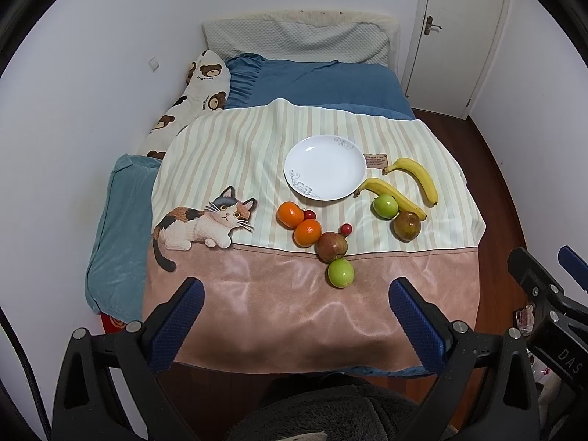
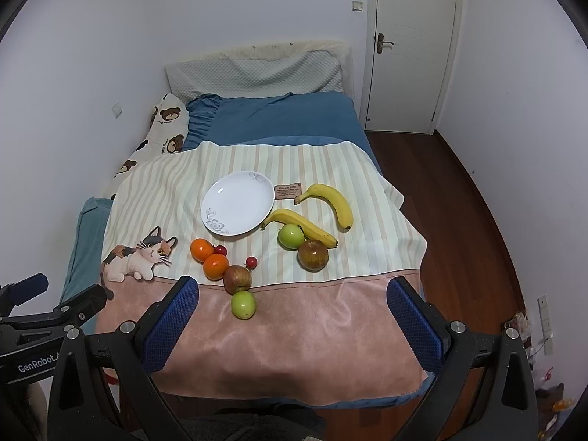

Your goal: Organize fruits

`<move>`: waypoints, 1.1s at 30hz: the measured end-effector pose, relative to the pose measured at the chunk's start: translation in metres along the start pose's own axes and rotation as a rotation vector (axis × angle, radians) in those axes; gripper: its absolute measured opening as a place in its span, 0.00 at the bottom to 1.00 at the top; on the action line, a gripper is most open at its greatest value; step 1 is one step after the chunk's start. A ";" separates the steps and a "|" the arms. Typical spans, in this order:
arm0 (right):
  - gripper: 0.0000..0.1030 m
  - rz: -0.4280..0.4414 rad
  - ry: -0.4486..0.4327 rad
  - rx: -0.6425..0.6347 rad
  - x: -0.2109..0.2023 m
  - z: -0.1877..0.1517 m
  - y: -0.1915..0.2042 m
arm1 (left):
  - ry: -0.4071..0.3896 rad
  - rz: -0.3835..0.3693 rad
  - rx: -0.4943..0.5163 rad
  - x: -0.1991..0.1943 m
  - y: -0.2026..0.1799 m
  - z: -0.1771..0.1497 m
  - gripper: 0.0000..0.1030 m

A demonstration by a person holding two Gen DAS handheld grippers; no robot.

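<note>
L gripper [image 2: 40, 294] reads "GenRobot" (rest cut off).

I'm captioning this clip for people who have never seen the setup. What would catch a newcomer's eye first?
Probably the empty white plate in the middle of the striped blanket on the bed, ringed by loose fruit: two bananas to its right, two oranges in front of it, apples and small red fruits between. The calico cat picture on the blanket's left draws the eye next. Both the left gripper and the right gripper hang open at the near edge, holding nothing.
</note>
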State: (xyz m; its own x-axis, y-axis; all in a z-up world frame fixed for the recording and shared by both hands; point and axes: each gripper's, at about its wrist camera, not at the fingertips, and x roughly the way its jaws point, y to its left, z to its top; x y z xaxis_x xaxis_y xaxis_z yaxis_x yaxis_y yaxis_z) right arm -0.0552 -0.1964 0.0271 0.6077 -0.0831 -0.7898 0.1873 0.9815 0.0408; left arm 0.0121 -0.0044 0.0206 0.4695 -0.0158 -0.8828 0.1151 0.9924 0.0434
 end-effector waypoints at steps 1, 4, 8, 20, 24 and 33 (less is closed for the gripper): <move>1.00 -0.001 -0.001 0.001 0.000 0.000 0.000 | 0.000 0.000 0.000 0.000 0.000 -0.001 1.00; 1.00 -0.002 -0.001 0.000 -0.001 0.003 0.000 | -0.001 -0.001 0.001 -0.001 0.000 0.000 1.00; 1.00 -0.003 -0.001 0.003 -0.001 0.002 0.000 | -0.001 -0.002 0.000 -0.001 0.000 0.001 1.00; 1.00 -0.007 -0.003 0.006 0.001 0.012 -0.004 | 0.000 -0.008 -0.004 0.001 -0.008 0.008 1.00; 1.00 -0.007 -0.005 0.008 0.003 0.010 -0.008 | -0.005 -0.008 -0.008 0.002 -0.009 0.006 1.00; 1.00 0.000 -0.001 0.015 0.006 0.011 -0.009 | -0.010 0.000 -0.013 0.005 -0.009 0.007 1.00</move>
State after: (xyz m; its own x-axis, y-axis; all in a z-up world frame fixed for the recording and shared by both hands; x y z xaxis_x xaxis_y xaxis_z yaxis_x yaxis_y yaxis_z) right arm -0.0450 -0.2081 0.0289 0.6085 -0.0829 -0.7892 0.1985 0.9788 0.0502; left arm 0.0190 -0.0145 0.0193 0.4784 -0.0165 -0.8780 0.1034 0.9939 0.0376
